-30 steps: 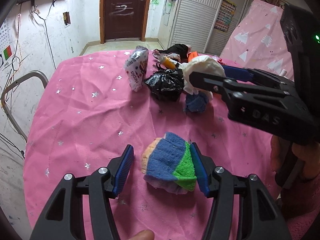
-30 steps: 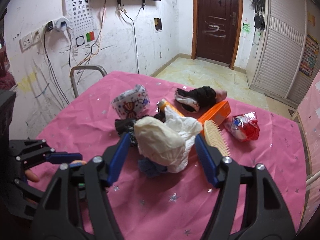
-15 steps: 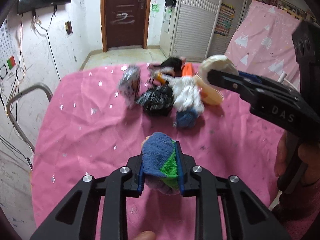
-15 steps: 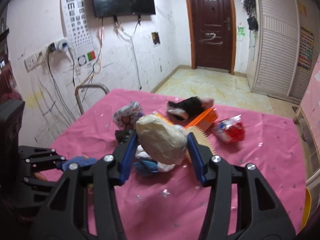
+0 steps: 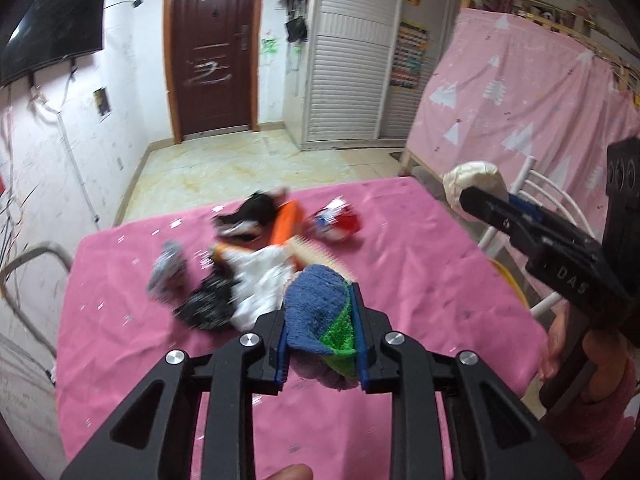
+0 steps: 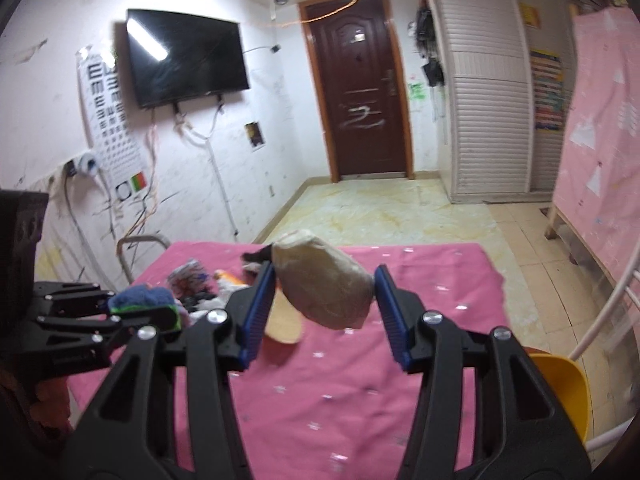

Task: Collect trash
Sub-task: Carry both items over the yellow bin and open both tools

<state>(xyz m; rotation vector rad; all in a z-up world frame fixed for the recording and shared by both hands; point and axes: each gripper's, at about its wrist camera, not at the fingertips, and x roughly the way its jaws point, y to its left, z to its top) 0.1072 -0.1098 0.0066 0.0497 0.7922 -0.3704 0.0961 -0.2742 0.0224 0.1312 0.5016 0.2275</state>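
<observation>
My left gripper [image 5: 320,340] is shut on a blue and green cloth wad [image 5: 320,316] and holds it above the pink table [image 5: 420,280]. It also shows in the right wrist view [image 6: 144,300]. My right gripper [image 6: 324,312] is shut on a cream crumpled wad [image 6: 324,284], held high above the table's right side; it shows in the left wrist view [image 5: 474,178]. More litter lies on the table: a white tissue [image 5: 260,280], a black bag [image 5: 208,304], a printed wrapper [image 5: 168,268] and a red packet [image 5: 338,224].
A yellow bin [image 6: 564,392] stands on the floor off the table's right edge, beside a white metal chair [image 6: 608,312]. An orange box [image 5: 286,228], a comb [image 5: 316,256] and a black item [image 5: 252,212] lie at the far side. A chair frame [image 5: 24,264] stands left.
My left gripper closed on the cloth wad and lifted it. My right gripper rose and swung right with the cream wad, clear of the pile. Both views tilted up.
</observation>
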